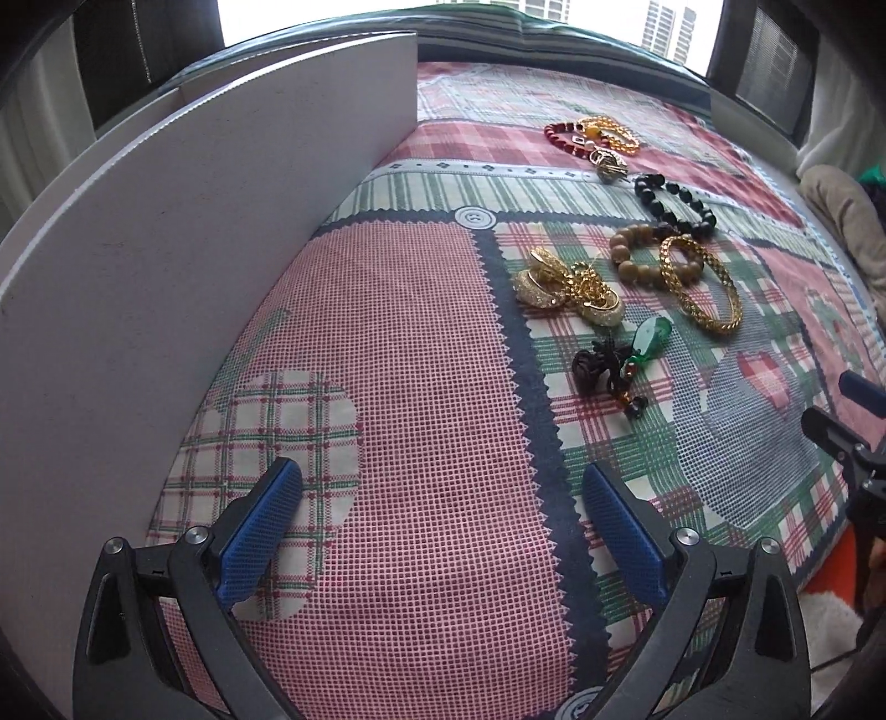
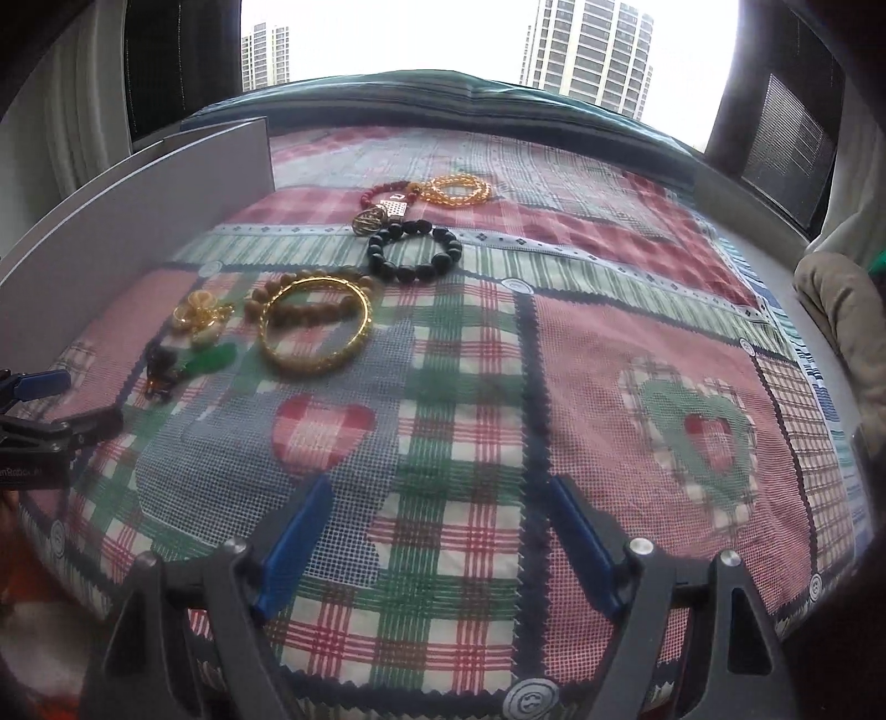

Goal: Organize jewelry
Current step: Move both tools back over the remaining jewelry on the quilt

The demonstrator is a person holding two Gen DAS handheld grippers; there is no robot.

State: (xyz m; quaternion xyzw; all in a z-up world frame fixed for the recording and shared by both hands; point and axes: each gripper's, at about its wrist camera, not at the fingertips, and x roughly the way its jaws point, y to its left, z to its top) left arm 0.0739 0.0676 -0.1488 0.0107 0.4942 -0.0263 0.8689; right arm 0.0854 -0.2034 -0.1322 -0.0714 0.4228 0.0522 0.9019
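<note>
The jewelry is spread on the patchwork quilt (image 1: 398,387), well ahead of both grippers: a gold bangle (image 2: 315,327), a black bead bracelet (image 2: 415,252) and gold earrings (image 1: 559,288). The left gripper (image 1: 443,498) and the right gripper (image 2: 437,526) are held wide open, and nothing is gripped.

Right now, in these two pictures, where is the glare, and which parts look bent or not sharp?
Left wrist view: the window at the top is blown out white, and the white box wall curves from the fisheye. Right wrist view: the sky is overexposed too; the green pendant and the left gripper near the left edge look soft.
</note>
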